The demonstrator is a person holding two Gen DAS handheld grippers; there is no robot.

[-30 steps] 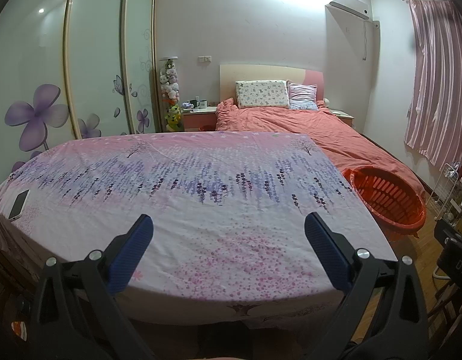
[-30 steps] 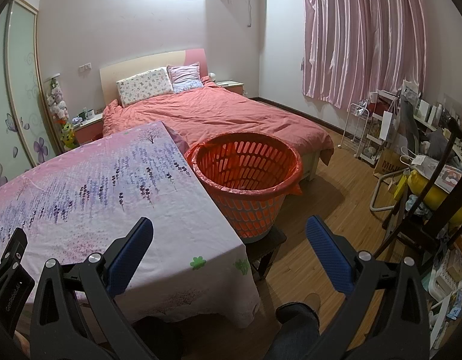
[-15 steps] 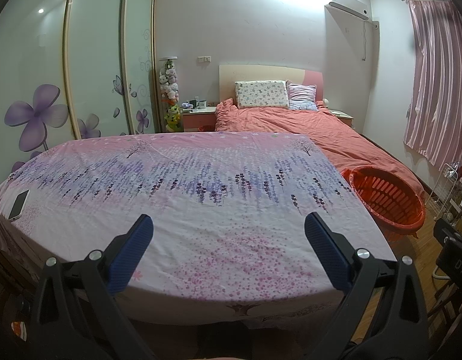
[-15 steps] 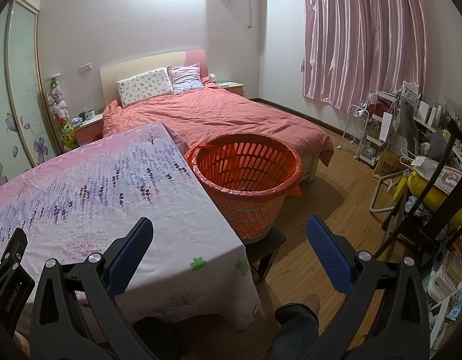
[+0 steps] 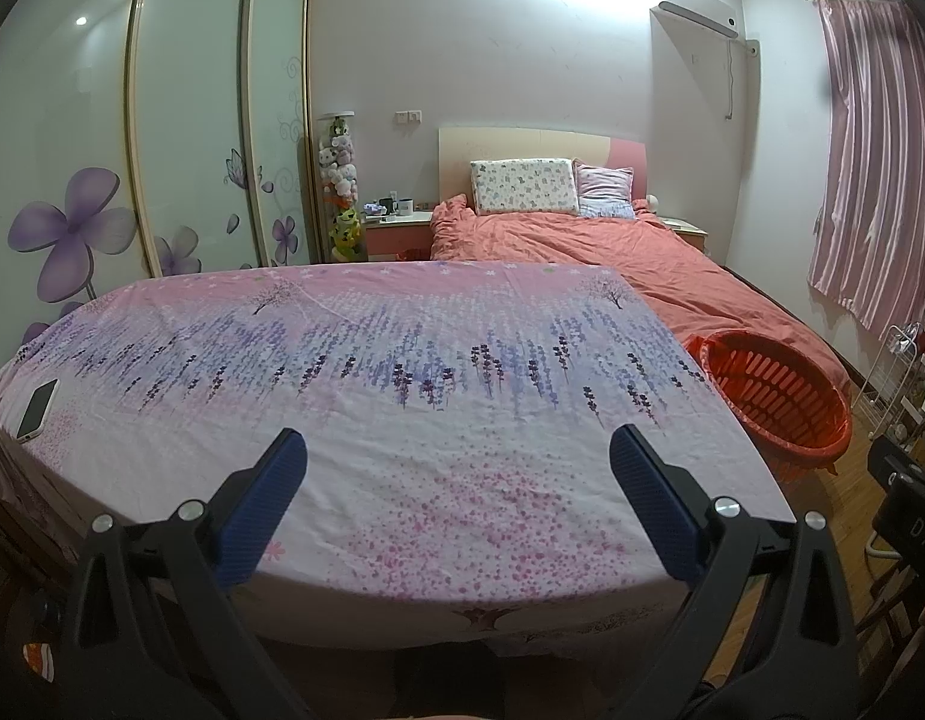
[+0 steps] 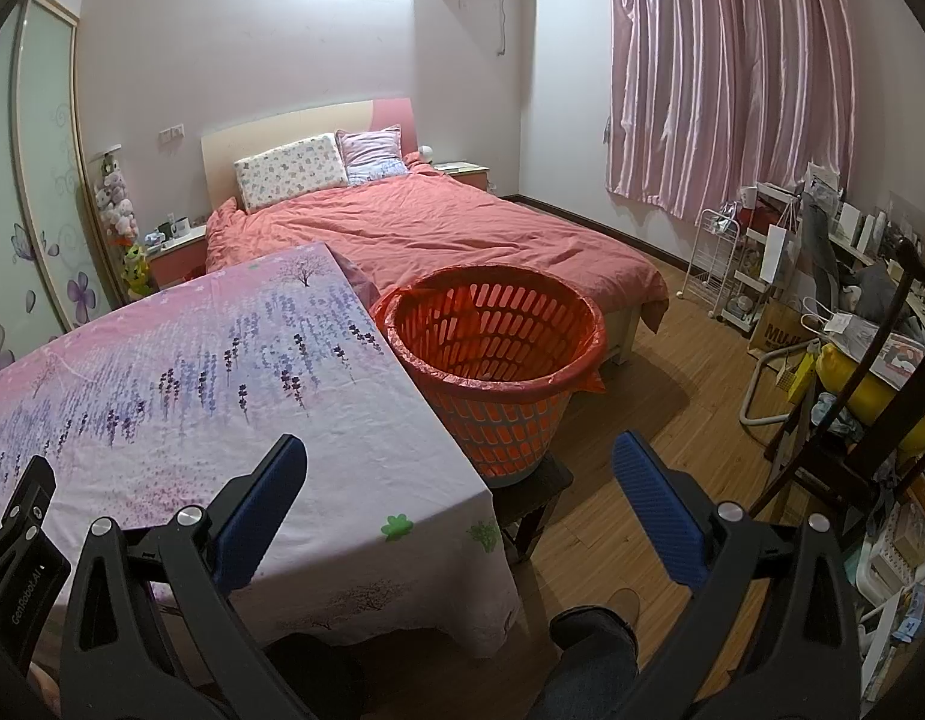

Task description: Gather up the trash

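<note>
Beside floral table, orange basket stands upright; left gripper and right gripper gape.

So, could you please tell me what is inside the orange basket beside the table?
The orange basket holds a red liner bag folded over its rim; no trash shows inside it. Its near wall hides the very bottom, so the right wrist view cannot rule out something small lying there.

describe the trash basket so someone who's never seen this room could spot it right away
Find the table with the lavender-print cloth in front of the bed. At its right edge, raised on a dark stool, stands the orange basket: the only slotted, round container, lined with a red bag.
</note>
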